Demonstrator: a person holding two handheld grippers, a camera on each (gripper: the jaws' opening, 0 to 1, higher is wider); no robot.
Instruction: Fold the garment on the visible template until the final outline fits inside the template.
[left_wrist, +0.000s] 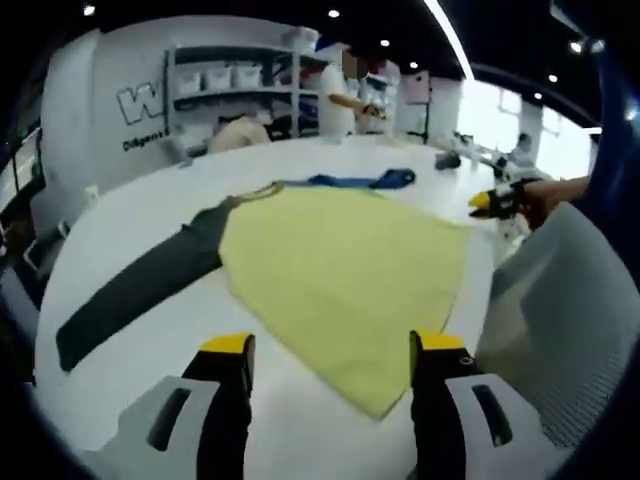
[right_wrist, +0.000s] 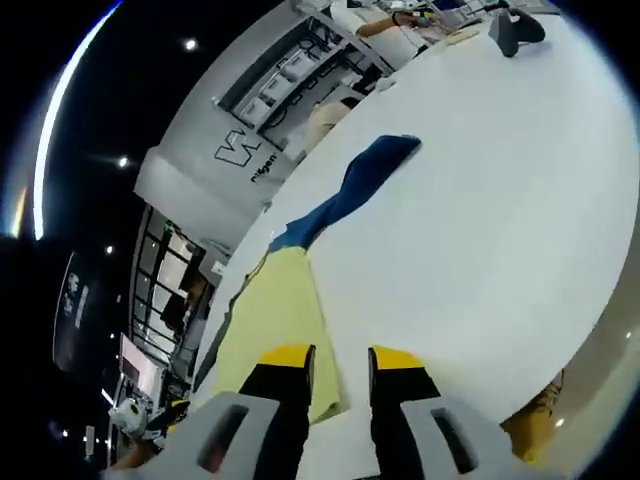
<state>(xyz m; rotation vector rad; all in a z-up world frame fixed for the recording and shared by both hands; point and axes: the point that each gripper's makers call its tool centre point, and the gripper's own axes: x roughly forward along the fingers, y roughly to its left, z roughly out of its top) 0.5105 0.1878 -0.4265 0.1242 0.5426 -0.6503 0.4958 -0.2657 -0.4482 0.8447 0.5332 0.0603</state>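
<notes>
A garment lies flat on the white table (left_wrist: 300, 420): a yellow body (left_wrist: 340, 280), a dark grey sleeve (left_wrist: 140, 290) stretched to the left, and a blue sleeve (left_wrist: 350, 181) at the far side. My left gripper (left_wrist: 332, 345) is open, its yellow-tipped jaws wide apart over the body's near corner. My right gripper (left_wrist: 495, 201), held in a hand, hovers past the body's right edge. In the right gripper view, the right gripper (right_wrist: 342, 357) is open above the yellow body's (right_wrist: 280, 310) edge, and the blue sleeve (right_wrist: 350, 190) runs away across the table.
A grey mesh sleeve (left_wrist: 560, 320) of the person fills the right side. A small dark object (left_wrist: 447, 160) sits on the far table. Beyond stand shelves (left_wrist: 240, 80) and a person in white (left_wrist: 335, 90). The table edge (right_wrist: 600, 300) curves close on the right.
</notes>
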